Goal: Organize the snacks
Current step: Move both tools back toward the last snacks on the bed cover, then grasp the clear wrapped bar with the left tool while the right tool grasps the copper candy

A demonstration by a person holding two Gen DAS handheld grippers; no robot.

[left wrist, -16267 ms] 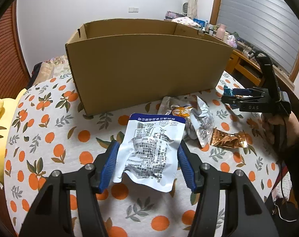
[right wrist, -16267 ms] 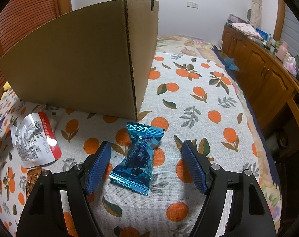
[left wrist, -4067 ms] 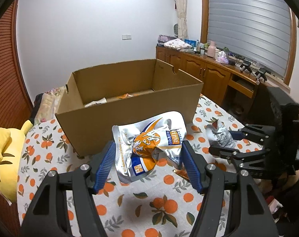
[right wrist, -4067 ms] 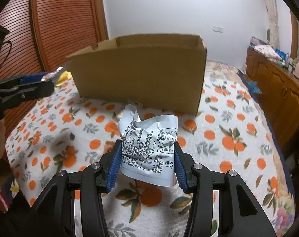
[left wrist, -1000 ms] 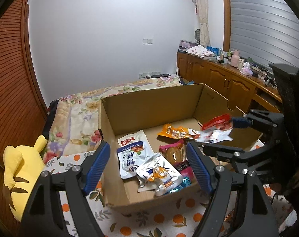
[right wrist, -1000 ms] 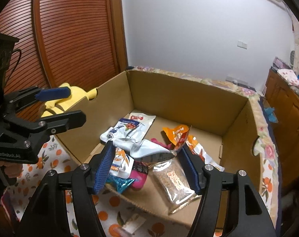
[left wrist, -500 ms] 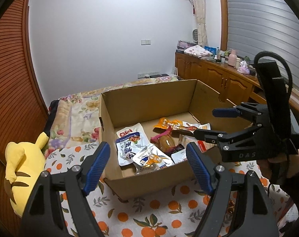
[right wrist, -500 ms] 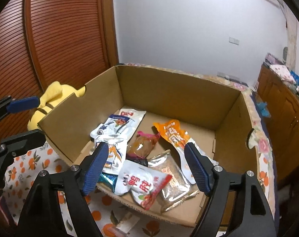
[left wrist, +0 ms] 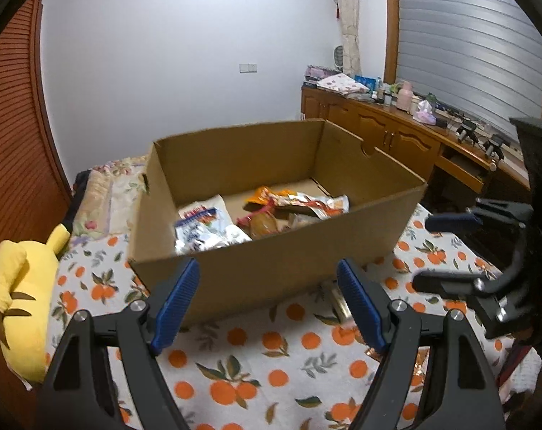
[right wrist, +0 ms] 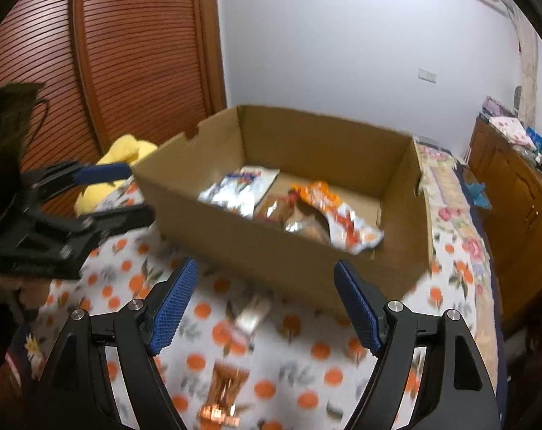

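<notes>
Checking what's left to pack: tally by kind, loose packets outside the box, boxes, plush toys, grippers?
Loose packets: 2, copper wrapper, pale packet
Cardboard box: 1
Yellow plush: 1
Grippers: 2, left gripper, right gripper
Total: 6

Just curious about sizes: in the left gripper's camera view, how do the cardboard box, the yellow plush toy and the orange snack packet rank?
1. Cardboard box
2. Yellow plush toy, cut off by the picture's edge
3. Orange snack packet, partly hidden

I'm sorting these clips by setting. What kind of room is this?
Probably a bedroom in a home: a bed with floral bedding behind the cardboard box, a yellow plush toy, and wooden cabinets along the wall.
</notes>
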